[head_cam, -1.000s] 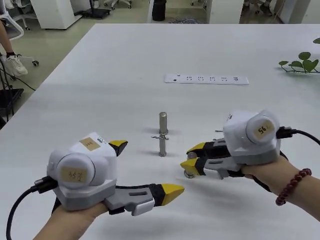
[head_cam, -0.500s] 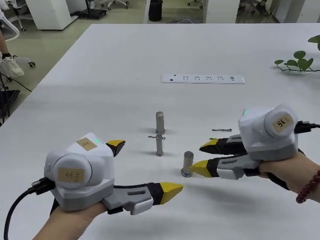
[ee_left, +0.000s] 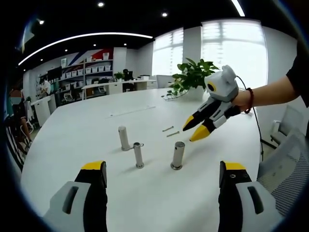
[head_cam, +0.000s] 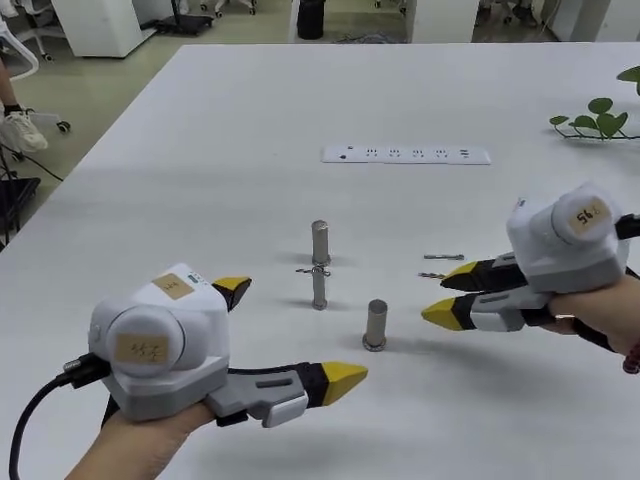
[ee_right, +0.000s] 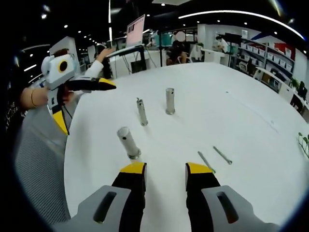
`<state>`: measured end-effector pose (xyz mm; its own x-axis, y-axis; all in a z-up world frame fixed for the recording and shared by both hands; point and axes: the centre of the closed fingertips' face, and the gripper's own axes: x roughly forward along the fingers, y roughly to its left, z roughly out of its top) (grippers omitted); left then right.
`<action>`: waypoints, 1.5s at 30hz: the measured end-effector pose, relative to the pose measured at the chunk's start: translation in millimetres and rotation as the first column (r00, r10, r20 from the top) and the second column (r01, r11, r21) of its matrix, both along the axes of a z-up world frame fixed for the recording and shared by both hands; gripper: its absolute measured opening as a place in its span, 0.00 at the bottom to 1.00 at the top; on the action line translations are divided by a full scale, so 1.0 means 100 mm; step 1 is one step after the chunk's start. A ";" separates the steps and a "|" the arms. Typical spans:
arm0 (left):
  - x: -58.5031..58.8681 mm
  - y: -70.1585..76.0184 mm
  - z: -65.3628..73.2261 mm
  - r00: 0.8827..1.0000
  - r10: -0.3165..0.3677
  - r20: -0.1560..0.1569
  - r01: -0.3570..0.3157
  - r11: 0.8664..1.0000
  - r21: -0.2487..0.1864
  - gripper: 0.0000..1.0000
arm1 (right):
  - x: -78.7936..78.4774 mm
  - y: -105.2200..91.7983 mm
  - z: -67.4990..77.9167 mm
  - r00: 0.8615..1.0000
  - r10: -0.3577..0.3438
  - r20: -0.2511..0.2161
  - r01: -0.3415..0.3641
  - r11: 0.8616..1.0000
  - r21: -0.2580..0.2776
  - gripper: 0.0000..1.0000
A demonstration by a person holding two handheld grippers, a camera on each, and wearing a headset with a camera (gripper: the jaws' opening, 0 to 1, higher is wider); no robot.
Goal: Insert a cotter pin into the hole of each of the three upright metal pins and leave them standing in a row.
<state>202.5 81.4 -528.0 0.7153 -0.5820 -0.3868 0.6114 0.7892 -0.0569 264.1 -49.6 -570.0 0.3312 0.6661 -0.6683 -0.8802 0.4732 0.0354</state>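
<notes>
Three metal pins stand upright on the white table (head_cam: 200, 180): a far pin (head_cam: 320, 243), a middle pin (head_cam: 319, 288) with a cotter pin (head_cam: 312, 271) through its top, and a near pin (head_cam: 376, 325) off to the right. Two loose cotter pins (head_cam: 443, 257) (head_cam: 432, 275) lie flat right of them. My right gripper (head_cam: 450, 293) is open and empty, its tips a short way right of the near pin (ee_right: 129, 141) and just beside the loose cotter pins (ee_right: 206, 161). My left gripper (head_cam: 293, 333) hovers wide open and empty, in front of the pins (ee_left: 138, 154).
A white power strip (head_cam: 405, 155) lies further back on the table. A green plant (head_cam: 600, 120) sits at the far right edge. The table's left edge drops to an office floor with chairs.
My right gripper has let go of the near pin and drawn back to the right; that pin now stands free. The left gripper has stayed where it was.
</notes>
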 end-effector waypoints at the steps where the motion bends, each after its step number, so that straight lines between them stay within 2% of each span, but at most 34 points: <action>1: 0.00 0.00 0.00 1.000 0.000 0.001 0.000 1.000 0.000 0.96 | 0.02 -0.03 -0.02 1.000 -0.009 -0.009 0.009 1.000 -0.009 0.27; 7: 0.00 0.01 0.00 1.000 0.003 0.002 -0.003 1.000 0.000 0.96 | 0.18 -0.17 -0.10 0.999 -0.037 -0.012 0.036 0.996 -0.078 0.26; 11: 0.00 0.01 0.02 1.000 0.002 0.006 -0.002 1.000 -0.014 0.96 | 0.26 -0.22 -0.13 0.999 -0.043 -0.015 0.041 0.994 -0.098 0.26; 12: 0.00 0.01 0.02 1.000 0.002 0.007 -0.002 1.000 -0.013 0.96 | 0.36 -0.25 -0.16 0.999 -0.043 -0.018 0.041 0.993 -0.109 0.25; 14: 0.00 0.02 0.02 1.000 0.004 0.009 -0.004 1.000 -0.012 0.96 | 0.43 -0.27 -0.19 0.999 -0.044 -0.019 0.042 0.991 -0.125 0.25; 18: -0.01 0.02 -0.01 1.000 0.003 0.001 -0.003 1.000 -0.011 0.96 | 0.48 -0.30 -0.22 0.999 -0.046 -0.020 0.043 0.989 -0.141 0.24; 30: -0.02 0.04 -0.05 1.000 0.001 -0.013 -0.001 1.000 -0.005 0.94 | 0.62 -0.34 -0.34 0.998 -0.050 -0.028 0.044 0.982 -0.183 0.16; 40: -0.02 0.04 -0.07 1.000 -0.001 -0.023 0.001 1.000 -0.003 0.93 | 0.61 -0.33 -0.42 0.998 -0.042 -0.056 0.028 0.971 -0.236 0.09; 45: -0.04 0.03 -0.09 1.000 -0.007 -0.028 0.007 1.000 -0.002 0.93 | 0.59 -0.29 -0.38 0.999 -0.004 -0.052 -0.010 0.963 -0.268 0.08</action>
<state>198.7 84.2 -536.6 0.7004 -0.5877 -0.4050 0.6149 0.7850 -0.0758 323.0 -79.1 -607.7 0.2895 0.4610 -0.8388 -0.8820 0.4689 -0.0467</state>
